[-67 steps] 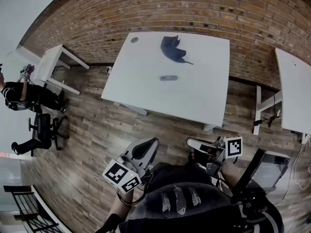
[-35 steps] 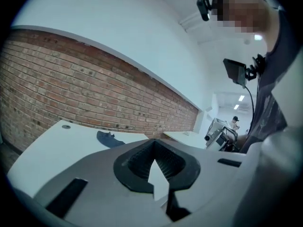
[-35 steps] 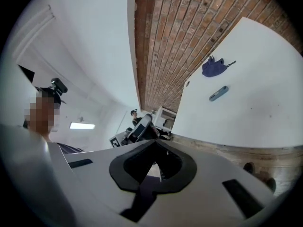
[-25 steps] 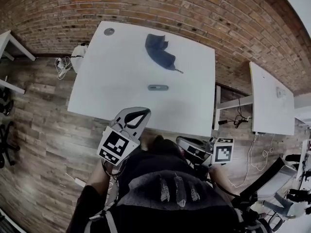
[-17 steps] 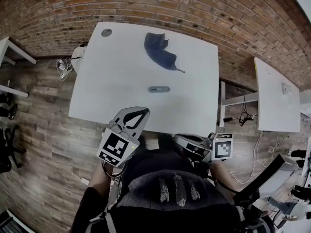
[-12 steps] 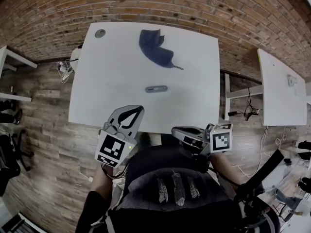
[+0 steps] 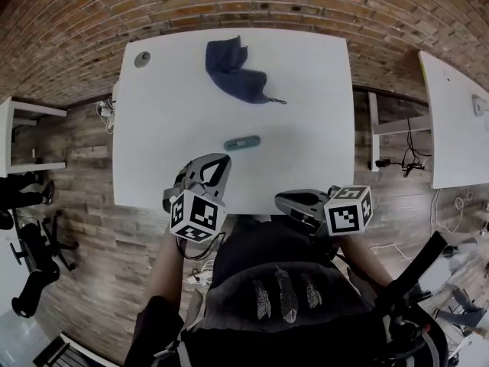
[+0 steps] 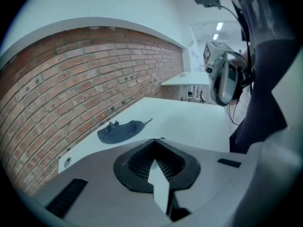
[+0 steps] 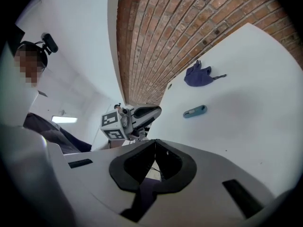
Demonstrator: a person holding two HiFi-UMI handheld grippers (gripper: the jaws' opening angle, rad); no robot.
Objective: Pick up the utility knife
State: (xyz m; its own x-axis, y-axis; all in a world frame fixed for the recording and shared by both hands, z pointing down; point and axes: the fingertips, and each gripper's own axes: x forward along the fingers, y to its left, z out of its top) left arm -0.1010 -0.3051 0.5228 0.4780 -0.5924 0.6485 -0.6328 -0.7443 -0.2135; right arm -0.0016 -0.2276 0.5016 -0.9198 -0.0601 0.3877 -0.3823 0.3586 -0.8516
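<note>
Two claws, both empty. The utility knife [image 7: 242, 142] lies flat on the white table [image 7: 306, 90], on the person's side of the dark blue cloth [image 7: 229, 69] and well apart from it. In the head view its long axis runs nearly parallel to the table's near edge, with the right end tipped slightly toward the cloth. Which end carries the blade cannot be told.

The left gripper [image 7: 222, 159] hangs over the table's near edge, tips aimed toward the cloth, short of the knife and not touching it. Its jaws are pressed together on nothing. The right gripper [image 7: 280, 199] sits just off the near edge, farther from the cloth. Its jaws are likewise closed, holding nothing.
</note>
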